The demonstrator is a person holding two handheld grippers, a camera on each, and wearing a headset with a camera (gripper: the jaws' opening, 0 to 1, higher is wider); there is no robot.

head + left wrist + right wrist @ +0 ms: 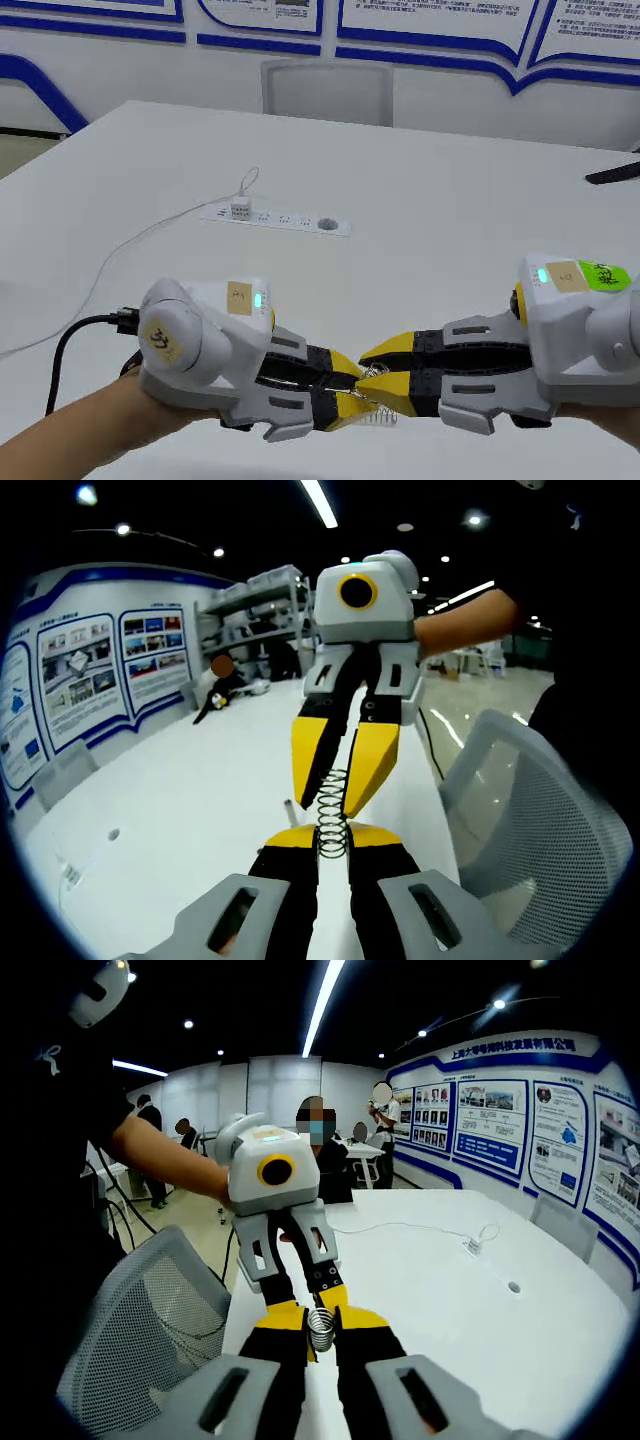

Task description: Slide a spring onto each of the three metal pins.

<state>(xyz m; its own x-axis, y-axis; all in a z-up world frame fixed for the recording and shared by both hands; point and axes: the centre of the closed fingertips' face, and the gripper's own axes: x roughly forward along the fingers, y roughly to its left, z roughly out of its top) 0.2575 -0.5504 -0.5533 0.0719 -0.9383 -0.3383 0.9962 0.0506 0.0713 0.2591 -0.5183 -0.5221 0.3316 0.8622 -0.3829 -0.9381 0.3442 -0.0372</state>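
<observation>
The left gripper point(348, 388) is hovering over the near edge of the table point(430, 150), its jaws pinching one end of a spring point(332, 818). The spring is bridging the gap, above the table, to the right gripper point(370, 370), which is facing the left tip to tip. Its jaws are sitting narrowly apart around the other end; whether they are gripping it I cannot tell

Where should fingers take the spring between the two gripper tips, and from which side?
Across the coils near one end, fingers closing on its round sides, square to its axis. The spring is a thin open coil, and the right gripper straddles it that way, in line with it. That probably leaves the open end clear for threading.
</observation>
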